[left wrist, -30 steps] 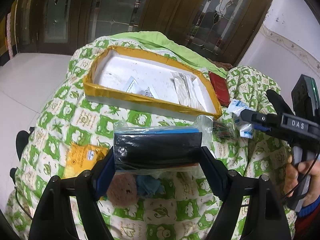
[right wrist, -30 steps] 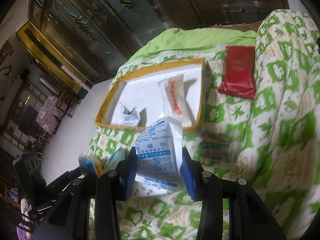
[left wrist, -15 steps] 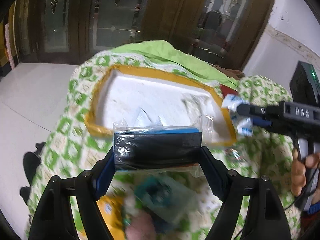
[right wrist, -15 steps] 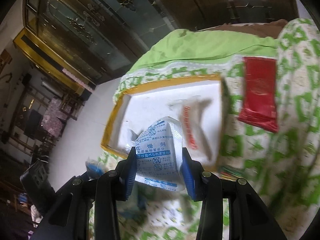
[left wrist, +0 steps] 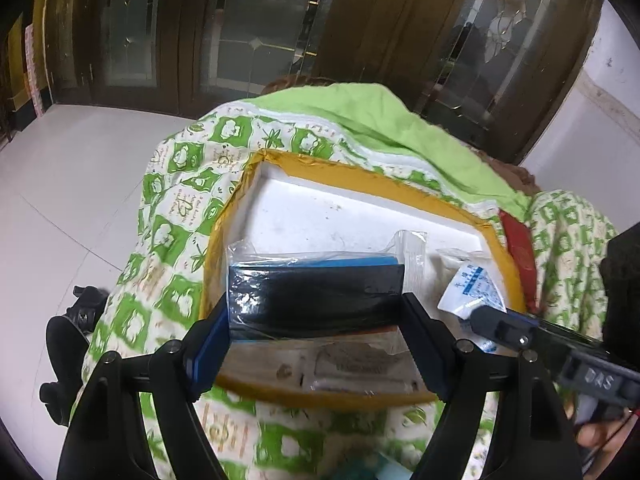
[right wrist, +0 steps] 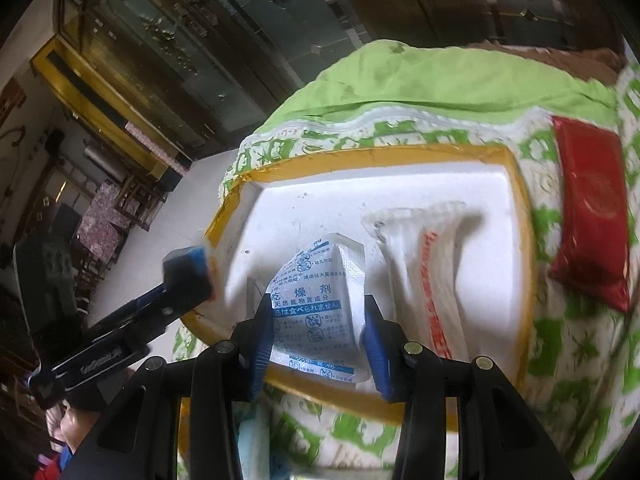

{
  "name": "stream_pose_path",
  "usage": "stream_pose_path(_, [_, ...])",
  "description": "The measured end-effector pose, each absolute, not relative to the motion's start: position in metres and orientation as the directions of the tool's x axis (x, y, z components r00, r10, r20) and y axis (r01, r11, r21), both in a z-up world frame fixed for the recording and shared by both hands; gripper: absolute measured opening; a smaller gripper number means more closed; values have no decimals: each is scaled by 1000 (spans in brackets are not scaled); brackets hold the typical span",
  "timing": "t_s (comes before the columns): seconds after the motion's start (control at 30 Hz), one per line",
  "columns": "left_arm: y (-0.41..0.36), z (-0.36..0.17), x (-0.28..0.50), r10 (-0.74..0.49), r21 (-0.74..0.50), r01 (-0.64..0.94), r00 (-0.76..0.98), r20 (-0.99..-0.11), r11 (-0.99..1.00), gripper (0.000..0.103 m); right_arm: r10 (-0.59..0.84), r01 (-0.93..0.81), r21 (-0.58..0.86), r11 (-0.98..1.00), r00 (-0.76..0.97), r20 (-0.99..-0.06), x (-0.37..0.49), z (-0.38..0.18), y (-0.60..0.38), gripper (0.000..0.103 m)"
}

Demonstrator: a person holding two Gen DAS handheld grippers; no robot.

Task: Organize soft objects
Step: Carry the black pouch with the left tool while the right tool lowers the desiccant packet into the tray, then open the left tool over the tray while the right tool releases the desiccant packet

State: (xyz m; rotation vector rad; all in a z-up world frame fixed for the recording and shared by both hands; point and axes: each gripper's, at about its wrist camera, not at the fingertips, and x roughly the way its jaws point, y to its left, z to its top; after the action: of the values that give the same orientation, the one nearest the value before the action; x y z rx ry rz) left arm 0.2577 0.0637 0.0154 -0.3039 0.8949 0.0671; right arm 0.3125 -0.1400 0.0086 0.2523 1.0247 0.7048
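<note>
My left gripper (left wrist: 316, 320) is shut on a black and blue sponge in a clear plastic bag (left wrist: 316, 292), held over the near edge of the white foam tray with a yellow taped rim (left wrist: 360, 178). My right gripper (right wrist: 316, 332) is shut on a white desiccant packet with blue print (right wrist: 316, 304), also over the tray's (right wrist: 360, 156) near edge. The packet (left wrist: 472, 288) and right gripper tip show at right in the left wrist view. The left gripper with the sponge (right wrist: 188, 276) shows at left in the right wrist view.
The tray lies on a green and white patterned quilt (left wrist: 176, 216). In it lie a white packet with red print (right wrist: 432, 264) and small packets (left wrist: 360, 364). A red pouch (right wrist: 592, 200) lies right of the tray. Tiled floor (left wrist: 60, 200) drops off left.
Both grippers have moved forward with their loads, from above the quilt in front of the tray to over the tray's near edge. The grips are unchanged.
</note>
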Motion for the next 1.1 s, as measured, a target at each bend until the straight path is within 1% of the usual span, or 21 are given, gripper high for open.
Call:
stream_pose_path(0.17, [64,-1,263,-53,-204,-184,603,-796,962,79,628,-439,482,758,293,-721,313,-5,-128,45])
stream_pose_path(0.37, [50,-7,250,-55,-153,-111,605,-794,982,79,533,-408,394,824,317,-785,320,-19,-128,45])
stream_pose_path(0.43, [44,-10,244,-47,-126,-87,609,-792,988,79,519,-386,389,837,333,-787,324,-20,-134,45])
stream_pose_path(0.5, [39,-13,242,-30,-90,-71,601,-798,993,79,536,-373,415,830,326,-779,326,-21,-139,45])
stream_pose_path(0.6, [34,-16,242,4,-38,-58,597,-802,998,79,543,-382,417,825,326,-774,323,-21,-138,47])
stream_pose_path(0.83, [34,-16,246,17,-24,-62,587,-810,998,80,560,-385,435,814,322,-763,321,-23,-138,51])
stream_pose_path(0.9, [34,-15,247,13,-30,-63,586,-810,998,81,566,-385,439,812,332,-755,319,-20,-141,53])
stream_pose_path(0.97, [35,-13,245,5,-43,-67,593,-805,997,83,568,-390,435,811,351,-745,315,-15,-144,61])
stream_pose_path(1.03, [35,-10,243,-1,-55,-71,605,-796,996,86,575,-398,436,807,366,-731,313,-10,-145,66])
stream_pose_path(1.1, [34,-7,240,-6,-62,-70,611,-791,996,86,588,-409,441,799,377,-716,309,-4,-146,68])
